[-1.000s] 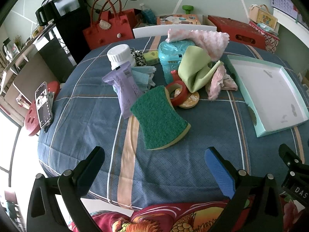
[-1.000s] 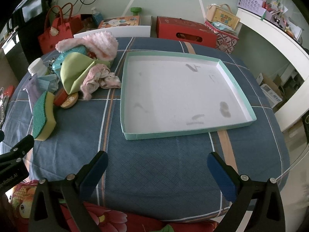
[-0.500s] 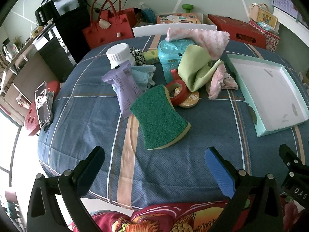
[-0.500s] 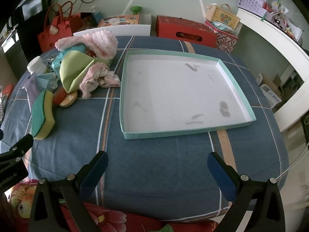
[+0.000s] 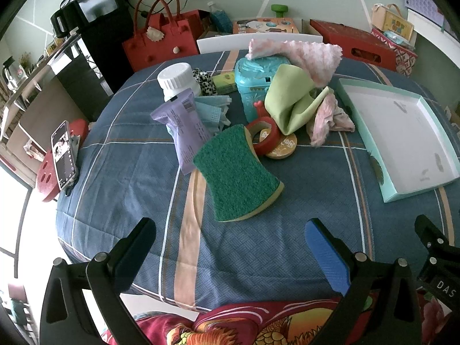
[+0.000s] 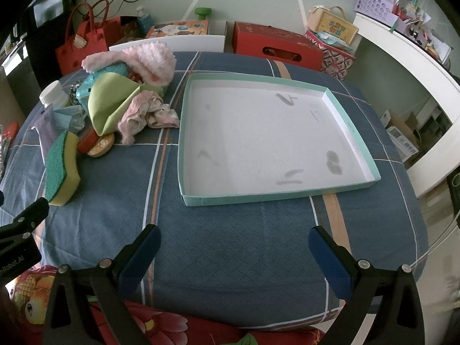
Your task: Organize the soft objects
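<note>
nothing has shifted; green-topped yellow sponge (image 5: 235, 172) lies tilted against purple pouch (image 5: 184, 126).

Right gripper (image 6: 233, 247) is held low over the near edge of the counter (image 6: 230, 230), jaws spread wide, nothing between them. Straight ahead of the jaws a shallow mint-rimmed tray (image 6: 349, 123) is seen lying flat, white inside with grey smudges, no items in it. Ahead and left of the jaws a clutter pile is seen: green-and-yellow sponge (image 6: 61, 169) nearest, a red tape roll (image 6: 87, 141) touching a round wooden disc (image 6: 101, 147), then a green cloth (image 6: 107, 102), a crumpled pink cloth (image 6: 146, 112) just beside the tray's left rim, and a fluffy pink cloth (image 6: 143, 60) draped on top at the far side. A white-capped bottle (image 6: 53, 95) is seen at far left. Part of the left gripper (image 6: 20, 230) is visible at the left edge.
</note>
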Demonstrator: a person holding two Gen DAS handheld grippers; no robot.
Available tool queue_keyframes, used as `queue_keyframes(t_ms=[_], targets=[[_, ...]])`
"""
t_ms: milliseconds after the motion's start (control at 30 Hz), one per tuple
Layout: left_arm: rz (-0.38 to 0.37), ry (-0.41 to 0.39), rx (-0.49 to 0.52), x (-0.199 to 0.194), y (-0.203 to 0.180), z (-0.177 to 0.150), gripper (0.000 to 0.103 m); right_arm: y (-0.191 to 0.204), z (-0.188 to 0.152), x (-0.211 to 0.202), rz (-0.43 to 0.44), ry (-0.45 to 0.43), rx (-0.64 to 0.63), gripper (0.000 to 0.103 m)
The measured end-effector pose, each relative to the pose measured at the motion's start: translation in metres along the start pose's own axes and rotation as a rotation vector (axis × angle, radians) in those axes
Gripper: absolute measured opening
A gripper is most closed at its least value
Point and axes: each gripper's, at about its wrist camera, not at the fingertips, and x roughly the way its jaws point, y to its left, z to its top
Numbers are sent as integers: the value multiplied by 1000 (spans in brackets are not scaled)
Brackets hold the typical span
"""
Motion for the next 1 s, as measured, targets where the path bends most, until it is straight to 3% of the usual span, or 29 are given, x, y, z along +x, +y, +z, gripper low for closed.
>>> queue_keyframes(t_ms=[833, 867, 1000], targets=[[-13, 6, -1, 0, 0, 0, 103, 3, 1, -1, -11, 2, -20, 103], [-28, 12, -4, 1, 1, 1, 103, 3, 1, -1, -4, 3, -19, 103], [-213, 47, -71, 7, 21, 6, 103, -4, 5, -3, 80, 3, 4, 103]])
